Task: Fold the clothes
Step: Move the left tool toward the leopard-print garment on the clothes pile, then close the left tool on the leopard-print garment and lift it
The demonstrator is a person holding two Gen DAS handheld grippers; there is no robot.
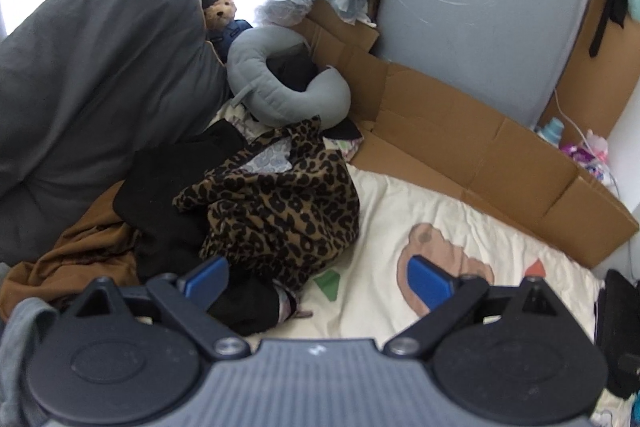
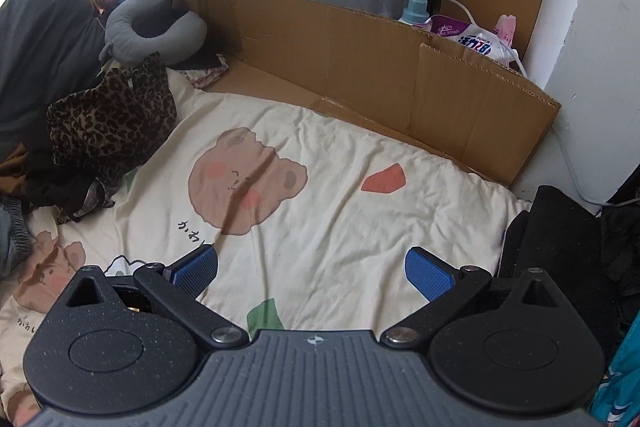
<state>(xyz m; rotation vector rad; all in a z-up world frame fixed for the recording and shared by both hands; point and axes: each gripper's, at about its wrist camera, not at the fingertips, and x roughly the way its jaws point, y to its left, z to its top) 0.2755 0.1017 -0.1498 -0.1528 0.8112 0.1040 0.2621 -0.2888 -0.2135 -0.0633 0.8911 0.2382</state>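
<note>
A heap of crumpled clothes lies on the cream bear-print bedsheet [image 1: 452, 223]: a leopard-print garment [image 1: 280, 203] on top, a black garment [image 1: 168, 187] to its left, and a brown one [image 1: 80, 259] at the lower left. My left gripper [image 1: 318, 279] hovers open just in front of the heap, holding nothing. In the right wrist view the leopard-print garment [image 2: 108, 119] sits at the far left, and my right gripper [image 2: 312, 271] stands open and empty over the bare bedsheet [image 2: 320, 195]. A stack of dark clothes [image 2: 560, 251] rests at the right edge.
A dark grey pillow [image 1: 92, 67] and a grey neck pillow [image 1: 280, 83] lie behind the heap, with a small teddy bear [image 1: 222, 11]. Flattened cardboard [image 2: 400, 67] lines the far side of the bed. Behind it stand a wrapped grey mattress [image 1: 480, 11], bottles and detergent bags [image 2: 472, 35].
</note>
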